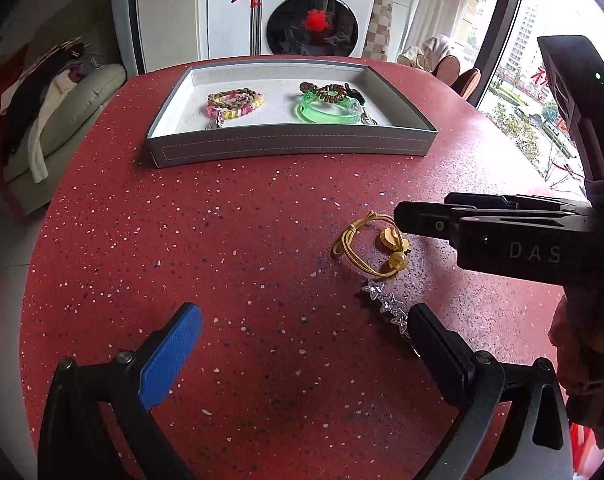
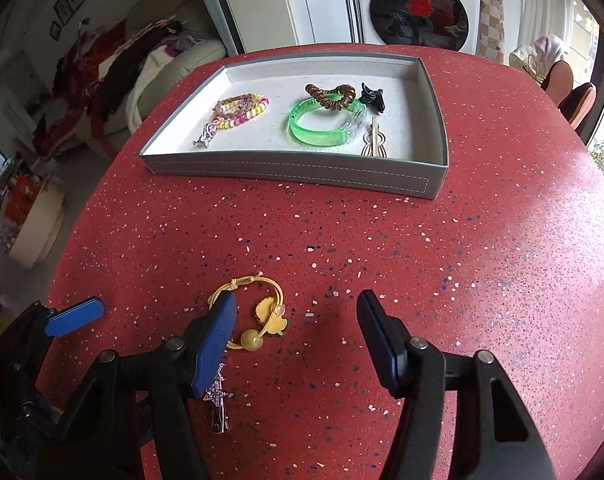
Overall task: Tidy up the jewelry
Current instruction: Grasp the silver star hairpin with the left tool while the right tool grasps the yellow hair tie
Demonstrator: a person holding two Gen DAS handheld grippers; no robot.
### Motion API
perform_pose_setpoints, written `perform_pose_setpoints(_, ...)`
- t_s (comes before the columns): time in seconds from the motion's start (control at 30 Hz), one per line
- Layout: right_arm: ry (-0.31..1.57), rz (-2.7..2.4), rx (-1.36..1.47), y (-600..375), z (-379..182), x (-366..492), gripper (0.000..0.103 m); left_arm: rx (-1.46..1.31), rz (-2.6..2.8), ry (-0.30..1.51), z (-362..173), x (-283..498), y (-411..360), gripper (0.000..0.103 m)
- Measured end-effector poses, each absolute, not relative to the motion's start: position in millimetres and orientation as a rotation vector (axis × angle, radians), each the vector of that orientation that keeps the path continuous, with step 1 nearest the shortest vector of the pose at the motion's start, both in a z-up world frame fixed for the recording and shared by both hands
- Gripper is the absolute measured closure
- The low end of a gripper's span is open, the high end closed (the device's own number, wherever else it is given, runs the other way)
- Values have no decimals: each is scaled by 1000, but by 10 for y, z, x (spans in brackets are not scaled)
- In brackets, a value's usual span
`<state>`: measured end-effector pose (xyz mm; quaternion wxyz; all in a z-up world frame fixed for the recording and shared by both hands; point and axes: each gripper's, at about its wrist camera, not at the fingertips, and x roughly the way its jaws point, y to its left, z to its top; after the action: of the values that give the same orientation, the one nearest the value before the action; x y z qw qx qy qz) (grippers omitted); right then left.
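Observation:
A yellow elastic hair tie (image 2: pixel 258 312) with a bead and flat charms lies on the red speckled table. My right gripper (image 2: pixel 298 332) stands open around it: the left blue pad overlaps the loop and the right pad is well clear of it. A silver star hair clip (image 1: pixel 386 304) lies just in front of the tie, beside the right finger of my open, empty left gripper (image 1: pixel 306 344). In the left wrist view the right gripper (image 1: pixel 402 220) reaches in from the right over the hair tie (image 1: pixel 366 248). The grey tray (image 2: pixel 302 170) holds bead bracelets (image 2: pixel 242 110), a green bangle (image 2: pixel 326 124), a brown spiral tie (image 2: pixel 330 96) and two clips.
The tray (image 1: pixel 294 146) sits at the far side of the round table (image 1: pixel 222 240). Beyond it stand a washing machine (image 1: pixel 314 20), a sofa piled with clothes (image 1: pixel 62 120) on the left and chairs (image 2: pixel 574 92) by a window on the right.

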<state>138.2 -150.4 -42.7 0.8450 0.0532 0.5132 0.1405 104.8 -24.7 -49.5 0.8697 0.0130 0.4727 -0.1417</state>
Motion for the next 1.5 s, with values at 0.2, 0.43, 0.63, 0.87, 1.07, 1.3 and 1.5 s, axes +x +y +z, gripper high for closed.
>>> perform_pose_setpoints(0.2,1109,321,49,-1398,-521,1423,54,38,-287,997,-559,937,-377,0)
perform_pose_setpoints(0.43,1107,353,-151,-1239,-519,1425,62,41,-253,984,-569,972,-499,0)
perform_pose_setpoints(0.63,1112,408,-171,-1191,-521,1409,80,78,-238,977,-593,984,-579,0)
perform_pose_setpoints(0.87,1102,380,-120,-1263,-519,1416,83,103,-247,982,-627,981,-647,14)
perform_pose_setpoints(1.07,1084,337,-23,-1461,-497,1382,83,130,-257,982,-649,964,-697,36)
perform_pose_setpoints(1.3,1061,302,83,-1665,-435,1337,83,80,-359,986,-614,975,-627,67)
perform_pose_setpoints(1.5,1024,286,174,-1768,-340,1302,83,45,-394,966,-523,988,-495,67)
